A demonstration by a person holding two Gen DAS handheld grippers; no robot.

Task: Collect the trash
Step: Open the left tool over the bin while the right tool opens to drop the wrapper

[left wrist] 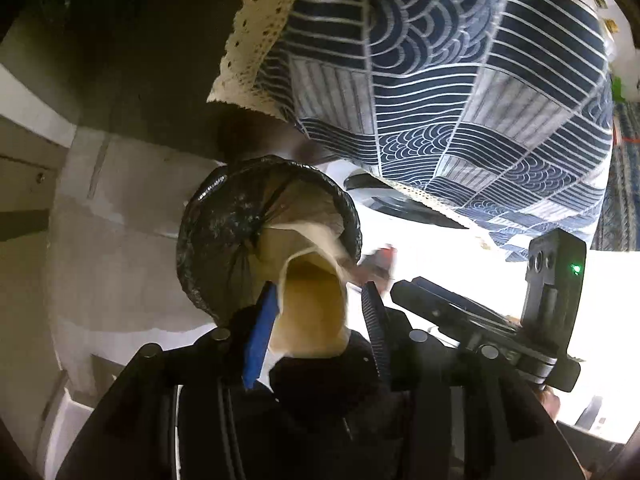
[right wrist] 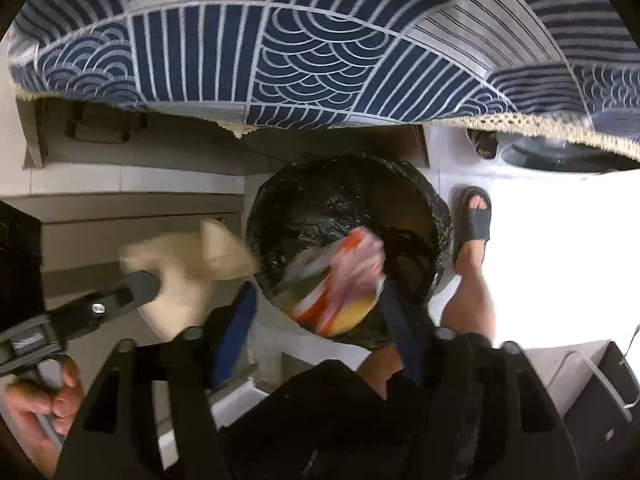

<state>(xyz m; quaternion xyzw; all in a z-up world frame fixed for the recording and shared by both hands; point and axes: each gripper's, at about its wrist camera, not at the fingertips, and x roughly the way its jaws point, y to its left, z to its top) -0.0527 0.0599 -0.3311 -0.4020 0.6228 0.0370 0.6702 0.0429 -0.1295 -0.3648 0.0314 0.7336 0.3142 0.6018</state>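
A trash bin lined with a black bag [left wrist: 224, 240] stands on the floor under the table edge; it also shows in the right wrist view [right wrist: 332, 200]. My left gripper [left wrist: 316, 300] is shut on a crumpled beige paper bag [left wrist: 308, 308] and holds it just over the bin's near rim. That paper also shows in the right wrist view [right wrist: 188, 268]. In the right wrist view a red, white and yellow wrapper [right wrist: 340, 280], blurred by motion, lies between the spread fingers of my right gripper [right wrist: 316, 300] over the bin's mouth. I cannot tell if it is still held.
A blue and white patterned tablecloth with a lace hem [left wrist: 440, 80] hangs over the bin; it also shows in the right wrist view [right wrist: 320, 40]. The person's foot in a dark sandal [right wrist: 474, 220] stands right of the bin. Grey steps [right wrist: 120, 200] lie to the left.
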